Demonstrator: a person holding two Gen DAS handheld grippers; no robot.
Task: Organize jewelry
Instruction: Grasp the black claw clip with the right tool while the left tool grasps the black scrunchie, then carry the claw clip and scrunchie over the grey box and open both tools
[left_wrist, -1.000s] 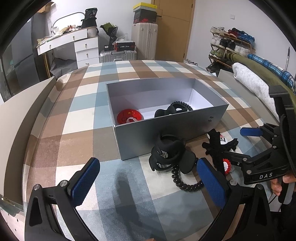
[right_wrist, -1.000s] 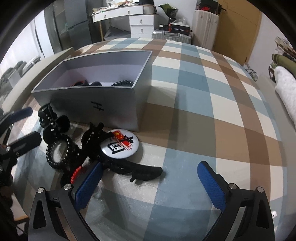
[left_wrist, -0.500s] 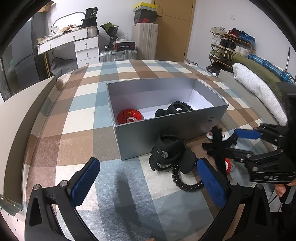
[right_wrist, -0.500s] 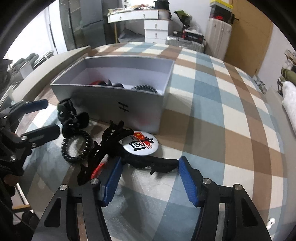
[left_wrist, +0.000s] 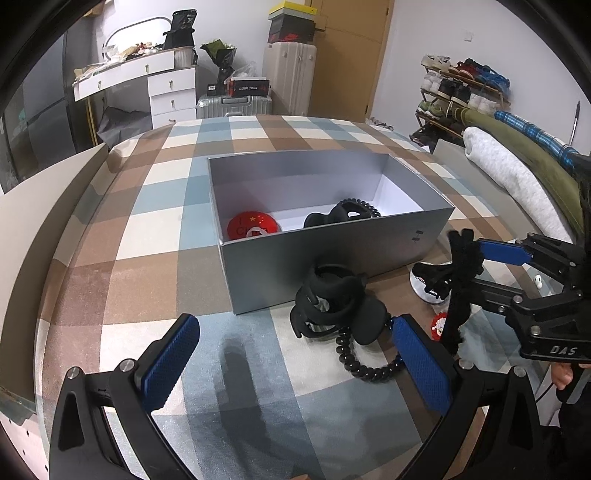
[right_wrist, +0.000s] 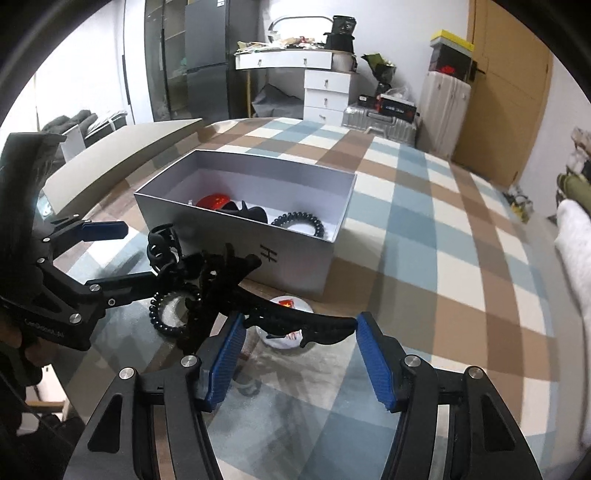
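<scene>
Black hair claw clip (right_wrist: 295, 325) spans the gap between the blue pads of the right gripper (right_wrist: 299, 350), each end touching a pad; jaws clenched on it, clip lifted clear of the bed cover. In the left wrist view the same clip (left_wrist: 460, 273) hangs upright from the right gripper (left_wrist: 480, 266), just beside the right end of the grey box (left_wrist: 332, 266). Directly below the clip lies a white round badge (right_wrist: 286, 332) with red and black print, flat on the checked bed cover (right_wrist: 424, 258), close to the box's front wall. A small red-and-white piece (left_wrist: 439, 325) lies near it. To the left of the badge: a pile of black hair clips (left_wrist: 332, 306) and a black spiral hair tie (left_wrist: 365, 365), touching one another, just in front of the box. Inside the open box: a red round badge (left_wrist: 252, 226) at the left, a black clip (left_wrist: 325, 218) and a second spiral hair tie (left_wrist: 360, 205) toward the right. Left gripper (left_wrist: 295, 354) hovers above the cover, jaws released and wide apart, nothing between the pads; the spiral tie on the cover lies close to its right-side pad.
</scene>
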